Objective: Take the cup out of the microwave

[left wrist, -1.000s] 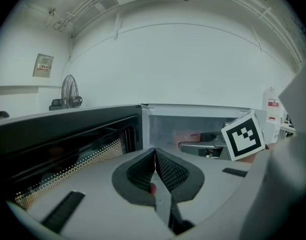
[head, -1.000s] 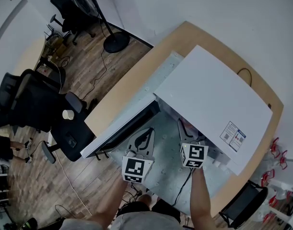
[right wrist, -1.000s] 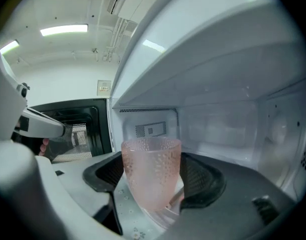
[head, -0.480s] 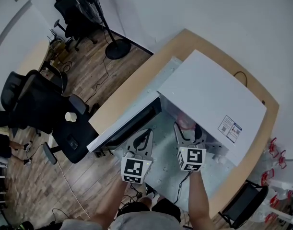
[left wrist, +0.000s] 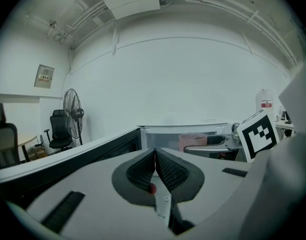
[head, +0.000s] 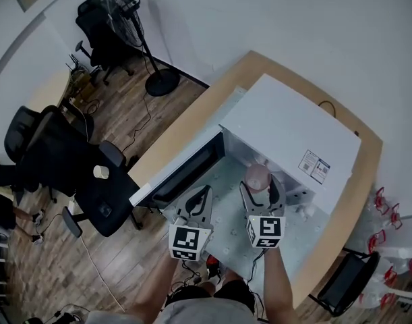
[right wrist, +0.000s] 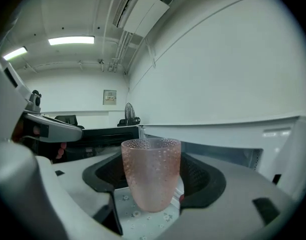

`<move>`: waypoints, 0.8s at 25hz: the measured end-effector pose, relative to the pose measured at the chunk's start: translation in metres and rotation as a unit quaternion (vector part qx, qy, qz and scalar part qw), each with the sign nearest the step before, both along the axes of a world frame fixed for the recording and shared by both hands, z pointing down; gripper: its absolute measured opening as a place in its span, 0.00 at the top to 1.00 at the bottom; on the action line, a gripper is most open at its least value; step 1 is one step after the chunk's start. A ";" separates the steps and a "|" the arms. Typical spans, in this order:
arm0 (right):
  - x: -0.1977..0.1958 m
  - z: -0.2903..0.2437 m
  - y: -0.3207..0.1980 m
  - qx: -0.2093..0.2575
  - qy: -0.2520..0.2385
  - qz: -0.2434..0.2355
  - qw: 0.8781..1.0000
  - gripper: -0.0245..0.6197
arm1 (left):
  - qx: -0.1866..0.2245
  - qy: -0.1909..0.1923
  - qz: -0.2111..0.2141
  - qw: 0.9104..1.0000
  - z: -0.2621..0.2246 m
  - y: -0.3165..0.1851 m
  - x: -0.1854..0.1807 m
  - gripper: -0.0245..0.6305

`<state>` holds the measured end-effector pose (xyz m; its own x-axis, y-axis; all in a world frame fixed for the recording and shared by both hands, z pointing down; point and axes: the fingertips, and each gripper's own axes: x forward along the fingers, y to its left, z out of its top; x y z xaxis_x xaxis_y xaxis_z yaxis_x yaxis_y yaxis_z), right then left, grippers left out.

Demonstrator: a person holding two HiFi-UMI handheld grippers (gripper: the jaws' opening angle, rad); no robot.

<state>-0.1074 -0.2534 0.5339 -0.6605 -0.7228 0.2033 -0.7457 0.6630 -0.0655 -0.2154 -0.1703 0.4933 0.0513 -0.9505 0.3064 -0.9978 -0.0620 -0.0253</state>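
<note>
A pink dimpled plastic cup (head: pixel 257 177) (right wrist: pixel 150 173) stands upright between the jaws of my right gripper (head: pixel 257 192) (right wrist: pixel 153 184), which is shut on it just outside the mouth of the white microwave (head: pixel 286 130). The microwave's door (head: pixel 185 169) hangs open to the left. My left gripper (head: pixel 197 202) (left wrist: pixel 155 165) is shut with nothing in it, beside the door and left of the cup. In the left gripper view the cup (left wrist: pixel 193 141) shows to the right, in front of the microwave opening.
The microwave sits on a curved wooden table (head: pixel 185 123) over a pale patterned cloth (head: pixel 226 211). Black office chairs (head: pixel 50 147) and a standing fan (head: pixel 118 5) are on the wooden floor to the left. A wall runs behind the table.
My right gripper has drawn back out of the microwave with the cup, which now shows outside the opening. The left gripper has stayed about where it was.
</note>
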 end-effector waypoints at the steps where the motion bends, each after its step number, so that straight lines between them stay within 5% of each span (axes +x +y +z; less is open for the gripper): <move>1: 0.002 -0.002 0.005 0.002 -0.001 0.002 1.000 0.40 | 0.001 0.000 0.002 1.000 -0.002 0.004 0.002 0.93; 20: 0.083 -0.025 0.078 0.025 0.002 0.077 0.997 0.40 | 0.012 0.000 0.082 0.997 -0.017 0.052 0.069 0.93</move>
